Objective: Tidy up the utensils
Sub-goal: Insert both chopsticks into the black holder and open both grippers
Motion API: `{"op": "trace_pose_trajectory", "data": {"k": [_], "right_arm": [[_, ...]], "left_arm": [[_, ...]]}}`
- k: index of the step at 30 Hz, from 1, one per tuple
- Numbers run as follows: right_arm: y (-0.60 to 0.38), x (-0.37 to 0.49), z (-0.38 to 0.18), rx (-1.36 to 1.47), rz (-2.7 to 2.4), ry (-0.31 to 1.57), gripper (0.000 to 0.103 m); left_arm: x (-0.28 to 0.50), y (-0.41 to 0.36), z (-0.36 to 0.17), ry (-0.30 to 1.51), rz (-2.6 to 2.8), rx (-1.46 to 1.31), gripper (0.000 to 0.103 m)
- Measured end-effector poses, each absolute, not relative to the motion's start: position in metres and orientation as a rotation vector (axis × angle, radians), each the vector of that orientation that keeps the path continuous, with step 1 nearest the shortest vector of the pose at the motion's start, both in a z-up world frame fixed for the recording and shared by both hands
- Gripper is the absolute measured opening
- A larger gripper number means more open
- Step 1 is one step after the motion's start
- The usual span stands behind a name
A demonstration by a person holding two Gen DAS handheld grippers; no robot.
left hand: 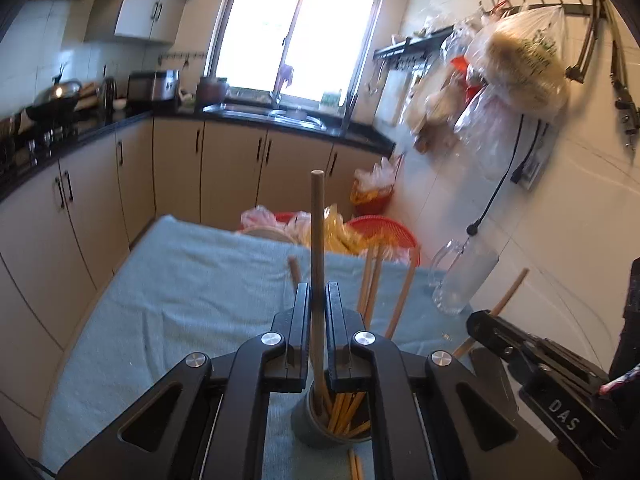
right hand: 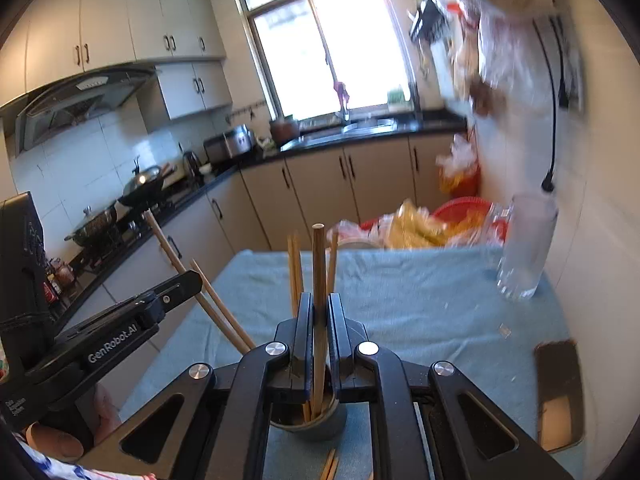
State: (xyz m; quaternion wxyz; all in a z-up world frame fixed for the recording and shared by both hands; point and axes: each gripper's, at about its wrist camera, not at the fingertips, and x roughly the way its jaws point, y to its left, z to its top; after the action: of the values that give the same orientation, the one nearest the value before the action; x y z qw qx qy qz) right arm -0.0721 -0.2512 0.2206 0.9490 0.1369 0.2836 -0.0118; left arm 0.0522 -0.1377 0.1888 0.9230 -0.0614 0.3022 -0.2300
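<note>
The left gripper (left hand: 318,300) has its jaws closed to a narrow gap around an upright brown chopstick (left hand: 317,248), whose lower end stands in a grey cup (left hand: 320,428) below the jaws, among yellow chopsticks (left hand: 346,412). The right gripper (right hand: 319,312) likewise pinches a brown chopstick (right hand: 319,264) upright, its tip down in the cup (right hand: 320,424) beneath the jaws. Two more chopsticks (right hand: 330,470) lie on the blue cloth (right hand: 420,300) just behind the cup. A clear bottle (right hand: 524,248) stands ahead, right of the jaws.
</note>
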Motion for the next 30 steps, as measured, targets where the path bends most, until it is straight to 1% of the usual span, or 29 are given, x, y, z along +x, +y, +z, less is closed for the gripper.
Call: {"op": "trace_pose_trajectory", "data": {"k": [6, 7, 8, 9, 10, 11, 12, 13, 15, 18, 20, 22, 24, 26, 30], "right_arm": [[-0.261, -0.062, 0.202, 0.325, -0.025, 0.617, 0.007], [-0.263, -0.061, 0.202, 0.333, -0.025, 0.616, 0.009], [-0.264, -0.060, 0.202, 0.342, -0.023, 0.617, 0.014], [-0.264, -0.059, 0.202, 0.343, -0.024, 0.618, 0.018], [-0.264, -0.059, 0.203, 0.341, -0.032, 0.615, 0.031], [-0.263, -0.061, 0.205, 0.339, -0.033, 0.607, 0.039], [-0.262, -0.062, 0.208, 0.336, -0.031, 0.598, 0.040], [-0.260, -0.064, 0.212, 0.330, -0.030, 0.593, 0.040], [-0.257, -0.068, 0.218, 0.319, -0.033, 0.583, 0.040], [-0.255, -0.081, 0.228, 0.315, -0.034, 0.568, 0.043], [-0.256, -0.094, 0.231, 0.314, -0.042, 0.559, 0.052], [-0.258, -0.111, 0.228, 0.313, -0.059, 0.565, 0.055], [-0.259, -0.126, 0.218, 0.313, -0.066, 0.594, 0.055], [-0.261, -0.139, 0.203, 0.312, -0.077, 0.629, 0.056], [-0.262, -0.168, 0.143, 0.309, -0.073, 0.769, 0.056]], "left_arm": [[0.044, -0.135, 0.185, 0.603, -0.461, -0.102, 0.007], [0.042, -0.135, 0.186, 0.598, -0.462, -0.096, 0.008], [0.041, -0.134, 0.187, 0.594, -0.460, -0.092, 0.009], [0.038, -0.132, 0.189, 0.586, -0.456, -0.085, 0.015], [0.035, -0.131, 0.190, 0.581, -0.453, -0.082, 0.026], [0.032, -0.128, 0.193, 0.572, -0.449, -0.083, 0.031], [0.029, -0.125, 0.195, 0.561, -0.442, -0.090, 0.040], [0.025, -0.120, 0.198, 0.550, -0.432, -0.098, 0.044], [0.018, -0.111, 0.202, 0.546, -0.424, -0.117, 0.048], [0.005, -0.092, 0.206, 0.551, -0.422, -0.154, 0.050], [-0.008, -0.078, 0.207, 0.547, -0.411, -0.166, 0.054], [-0.022, -0.064, 0.205, 0.542, -0.390, -0.171, 0.060], [-0.035, -0.051, 0.200, 0.549, -0.372, -0.175, 0.063], [-0.048, -0.041, 0.188, 0.580, -0.361, -0.174, 0.064], [-0.071, -0.033, 0.150, 0.685, -0.358, -0.161, 0.064]]}}
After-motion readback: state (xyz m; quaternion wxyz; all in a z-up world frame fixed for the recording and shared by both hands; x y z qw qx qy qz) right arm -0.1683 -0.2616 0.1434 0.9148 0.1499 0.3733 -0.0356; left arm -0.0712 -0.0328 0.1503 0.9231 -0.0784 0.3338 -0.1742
